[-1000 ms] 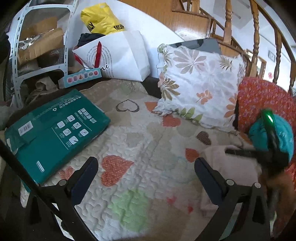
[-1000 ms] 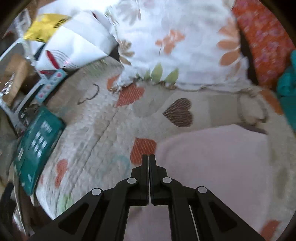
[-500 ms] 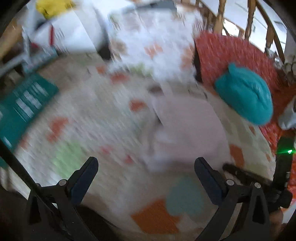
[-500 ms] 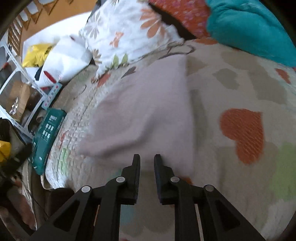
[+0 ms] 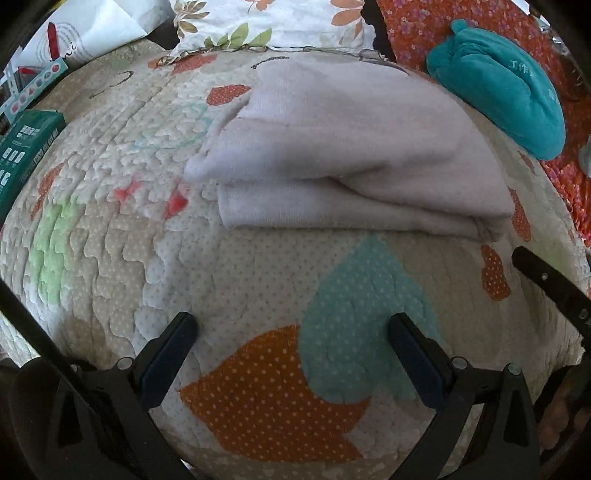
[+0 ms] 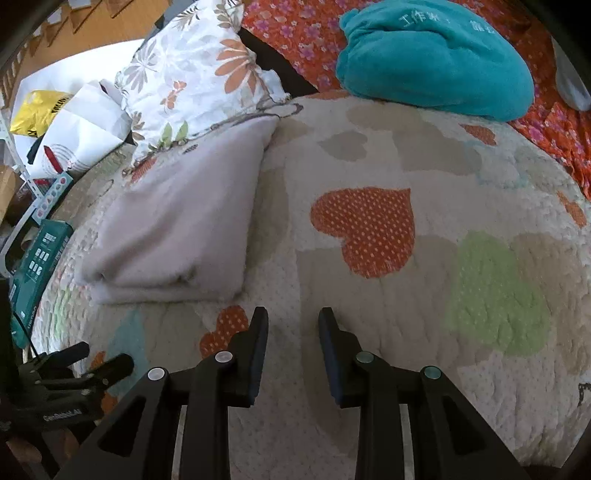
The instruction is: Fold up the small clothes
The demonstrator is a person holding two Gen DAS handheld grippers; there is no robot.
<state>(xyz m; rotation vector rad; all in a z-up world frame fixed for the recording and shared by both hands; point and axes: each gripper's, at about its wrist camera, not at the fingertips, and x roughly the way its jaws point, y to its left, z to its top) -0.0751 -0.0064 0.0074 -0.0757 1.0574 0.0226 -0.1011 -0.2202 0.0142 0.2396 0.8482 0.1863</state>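
Pale garment (image 5: 343, 147) folded once, flat on the heart-print quilt (image 5: 258, 280), below the floral pillow (image 6: 192, 74).

Looked soft, light and limp, likely to sag and slide on itself; best pinched at the thick doubled near edge or a corner. Left gripper (image 5: 291, 354) wide open, empty, hovering short of that edge. Right gripper (image 6: 293, 350) just opening, jaws part-spread, nothing between, beside the cloth.

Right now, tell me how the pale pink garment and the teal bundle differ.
The pale pink garment lies folded flat in layers with straight edges; the teal bundle is a rounded, bunched lump. The pink one rests on the heart-patterned quilt, beside the floral pillow; the teal one sits at the quilt's far edge, against the red flowered fabric. The teal one shows pale lettering; the pink is plain. Neither is held by a gripper.
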